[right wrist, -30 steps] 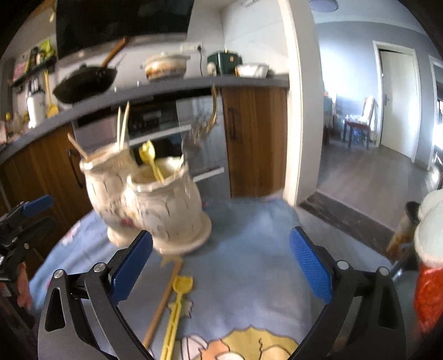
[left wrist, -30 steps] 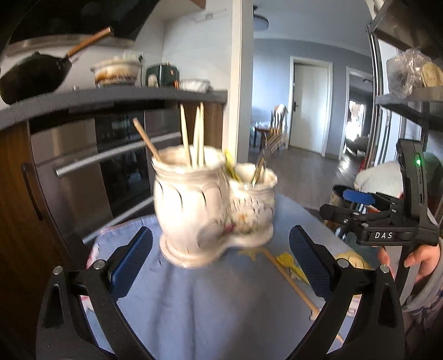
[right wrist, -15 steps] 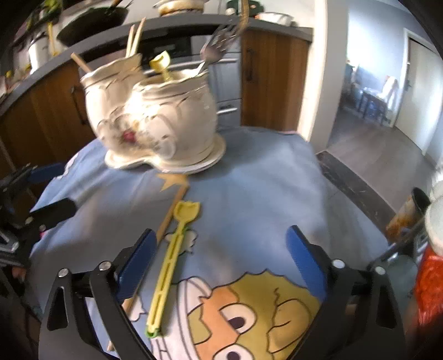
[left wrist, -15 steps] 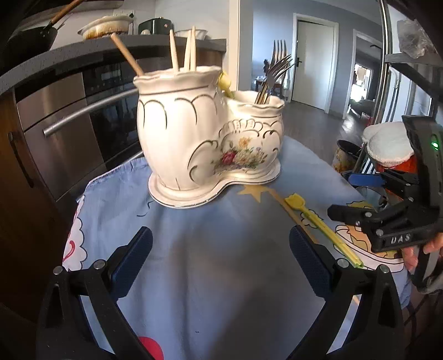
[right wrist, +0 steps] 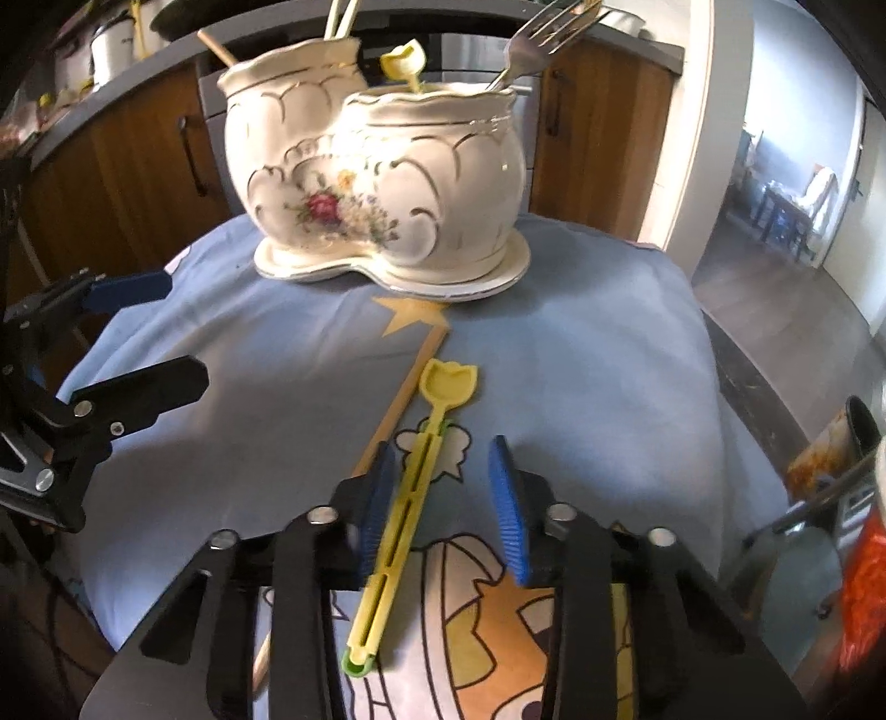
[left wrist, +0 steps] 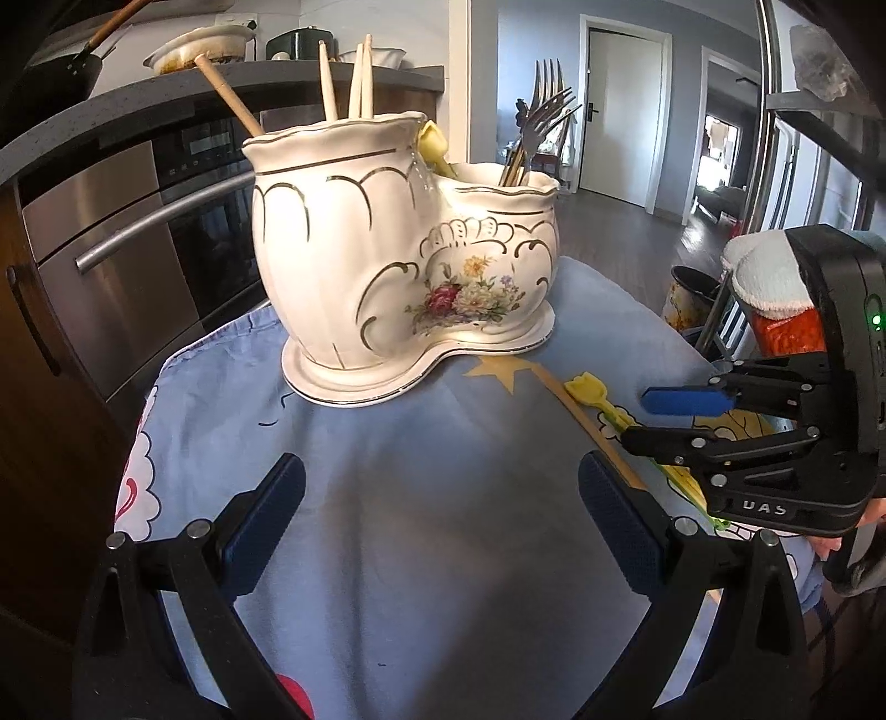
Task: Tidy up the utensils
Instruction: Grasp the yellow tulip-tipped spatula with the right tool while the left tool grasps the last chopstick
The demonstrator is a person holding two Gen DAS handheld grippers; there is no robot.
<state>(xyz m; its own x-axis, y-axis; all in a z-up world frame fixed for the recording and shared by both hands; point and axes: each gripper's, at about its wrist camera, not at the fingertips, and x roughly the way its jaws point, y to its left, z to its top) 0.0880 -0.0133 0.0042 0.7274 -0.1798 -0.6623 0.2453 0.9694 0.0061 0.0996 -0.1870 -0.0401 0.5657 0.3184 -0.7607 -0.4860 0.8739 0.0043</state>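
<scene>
In the left wrist view, the left gripper point(left wrist: 437, 504) has drawn back a little from the double ceramic utensil holder point(left wrist: 404, 277) compared with half a second ago, and it hangs level above the blue printed cloth point(left wrist: 443, 554) with its tongs wide apart and nothing between them; the right gripper point(left wrist: 653, 415) has come in from the right and now sits low over the yellow plastic spoon point(left wrist: 595, 396), which lies on the cloth beside a wooden stick point(left wrist: 587, 421), near the holder's base. In the right wrist view, the right gripper point(right wrist: 443, 504) has dropped and narrowed since half a second ago: its blue pads now straddle the yellow plastic spoon's point(right wrist: 412, 498) handle, partly closed but not yet touching on both sides, so the pick-up looks about to begin. The holder point(right wrist: 382, 183) already keeps forks point(right wrist: 540, 39), sticks and another yellow spoon point(right wrist: 404, 61).
</scene>
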